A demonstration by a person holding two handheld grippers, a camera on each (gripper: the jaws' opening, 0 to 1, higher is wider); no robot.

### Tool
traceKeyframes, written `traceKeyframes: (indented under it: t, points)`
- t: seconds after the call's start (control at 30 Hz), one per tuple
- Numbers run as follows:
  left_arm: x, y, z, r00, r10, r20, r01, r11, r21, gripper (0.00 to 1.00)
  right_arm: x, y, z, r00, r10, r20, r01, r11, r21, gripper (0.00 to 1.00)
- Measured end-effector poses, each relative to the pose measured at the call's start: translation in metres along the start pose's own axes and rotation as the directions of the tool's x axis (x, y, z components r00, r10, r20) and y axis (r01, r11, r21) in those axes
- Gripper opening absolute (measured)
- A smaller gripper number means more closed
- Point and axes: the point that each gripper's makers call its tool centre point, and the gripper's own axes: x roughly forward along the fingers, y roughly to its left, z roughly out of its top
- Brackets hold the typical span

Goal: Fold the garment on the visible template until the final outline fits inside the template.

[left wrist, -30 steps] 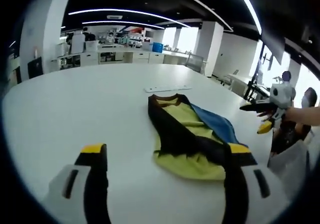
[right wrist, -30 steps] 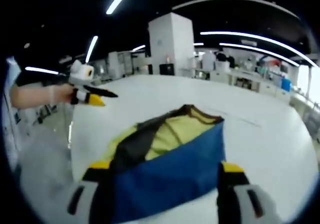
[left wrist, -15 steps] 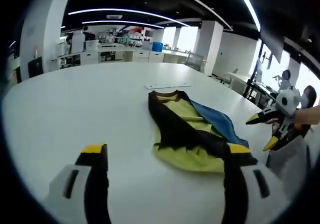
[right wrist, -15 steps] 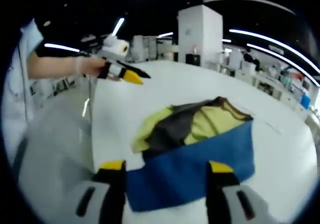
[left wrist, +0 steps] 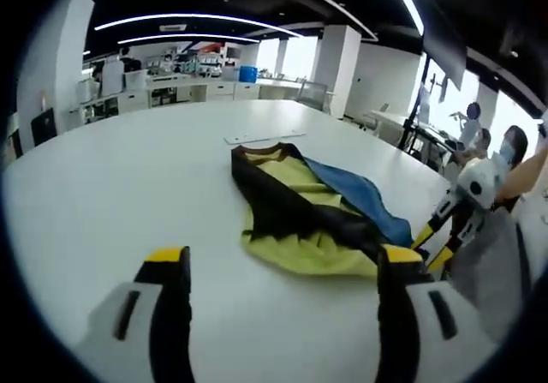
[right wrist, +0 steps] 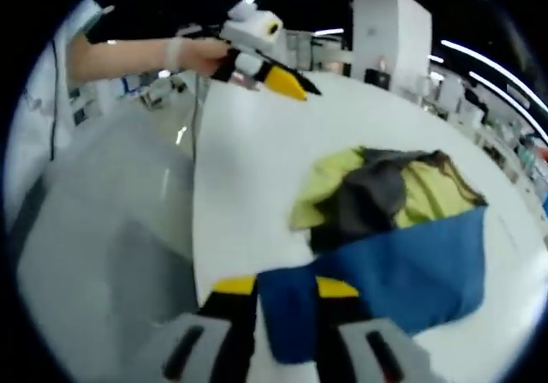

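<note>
Garment (left wrist: 310, 218), a soft, floppy yellow, black and blue shirt, is lying bunched on the white table (left wrist: 120, 177) near its edge. The right gripper (right wrist: 285, 290) is closing narrow at the blue corner, and I cannot tell if it is pinching cloth. The left gripper (left wrist: 282, 263) is hanging wide over bare table with lots of room.

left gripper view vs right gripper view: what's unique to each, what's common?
Left gripper view: the garment's collar end, a white strip beyond it, seated people at right. Right gripper view: the floor beside the table edge, and the person's arm holding the left gripper. Both: the garment, yellow, black and blue, on the white table.
</note>
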Motion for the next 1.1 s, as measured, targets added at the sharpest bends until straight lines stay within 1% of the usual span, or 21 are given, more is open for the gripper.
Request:
traceKeyframes:
  t: [0.07, 0.1, 0.17, 0.23, 0.27, 0.33, 0.4, 0.47, 0.7, 0.83, 0.9, 0.93, 0.97, 1.0, 1.07, 1.1]
  points:
    - [-0.001, -0.003, -0.001, 1.0, -0.002, -0.003, 0.002, 1.0, 0.006, 0.87, 0.004, 0.007, 0.0, 1.0, 0.023, -0.014, -0.023, 1.0, -0.004, 0.16]
    - [-0.001, -0.003, -0.002, 1.0, -0.003, -0.005, 0.003, 1.0, 0.01, 0.87, 0.006, 0.01, -0.001, 0.999, 0.026, -0.027, -0.027, 0.999, -0.027, 0.14]
    - [-0.002, -0.002, -0.002, 1.0, -0.006, -0.004, 0.006, 1.0, 0.008, 0.87, 0.009, 0.01, -0.003, 0.999, 0.027, -0.035, -0.028, 0.999, -0.039, 0.11]
    - [-0.003, 0.001, -0.002, 1.0, -0.004, -0.005, 0.004, 1.0, 0.004, 0.87, 0.011, 0.011, -0.003, 0.999, 0.029, -0.037, -0.031, 0.999, -0.033, 0.12]
    - [-0.004, 0.0, -0.002, 1.0, -0.004, -0.004, 0.004, 1.0, 0.005, 0.87, 0.012, 0.012, -0.004, 0.998, 0.032, -0.05, -0.035, 0.998, -0.054, 0.13]
    - [-0.004, 0.001, -0.002, 1.0, -0.008, -0.004, 0.008, 1.0, 0.001, 0.86, 0.014, 0.012, -0.008, 0.997, 0.028, -0.076, -0.036, 0.992, -0.118, 0.1]
    - [-0.005, 0.0, -0.003, 1.0, -0.006, -0.011, 0.006, 1.0, 0.005, 0.86, 0.015, 0.014, -0.01, 0.996, 0.031, -0.085, -0.042, 0.991, -0.128, 0.08]
    - [-0.005, -0.001, -0.005, 1.0, -0.006, -0.012, 0.006, 1.0, 0.004, 0.86, 0.015, 0.015, -0.01, 0.996, 0.036, -0.085, -0.046, 0.992, -0.12, 0.09]
    - [-0.004, -0.004, -0.01, 1.0, -0.017, -0.023, 0.017, 1.0, -0.001, 0.85, 0.015, 0.009, -0.009, 0.997, 0.008, -0.076, -0.018, 0.991, -0.129, 0.01]
    - [-0.002, -0.005, -0.01, 1.0, -0.01, -0.023, 0.01, 1.0, 0.008, 0.83, 0.015, 0.003, -0.008, 0.998, 0.007, -0.06, -0.011, 0.998, -0.059, 0.0]
    - [-0.001, -0.007, -0.007, 1.0, -0.017, -0.012, 0.017, 1.0, 0.0, 0.83, 0.014, 0.003, -0.007, 0.998, 0.024, -0.061, -0.023, 1.0, 0.017, 0.0]
    - [0.0, -0.009, -0.006, 1.0, -0.02, -0.008, 0.02, 1.0, 0.003, 0.83, 0.013, 0.002, -0.004, 0.999, 0.026, -0.042, -0.024, 0.999, 0.042, 0.0]
    - [0.0, -0.01, -0.005, 1.0, -0.022, -0.011, 0.023, 1.0, 0.012, 0.82, 0.01, -0.001, 0.004, 1.0, 0.023, 0.003, -0.023, 0.997, 0.078, 0.0]
    - [0.0, -0.011, -0.005, 1.0, -0.021, -0.013, 0.021, 1.0, 0.018, 0.82, 0.008, -0.003, 0.006, 1.0, 0.021, 0.015, -0.022, 0.995, 0.097, 0.0]
    - [0.0, -0.011, -0.004, 1.0, -0.023, -0.013, 0.023, 0.999, 0.026, 0.82, -0.007, -0.015, 0.022, 0.996, 0.0, 0.089, -0.02, 0.974, 0.224, 0.0]
    - [0.0, -0.011, -0.004, 1.0, -0.025, -0.013, 0.025, 0.999, 0.029, 0.81, -0.014, -0.023, 0.026, 0.993, -0.018, 0.113, -0.012, 0.966, 0.258, 0.0]
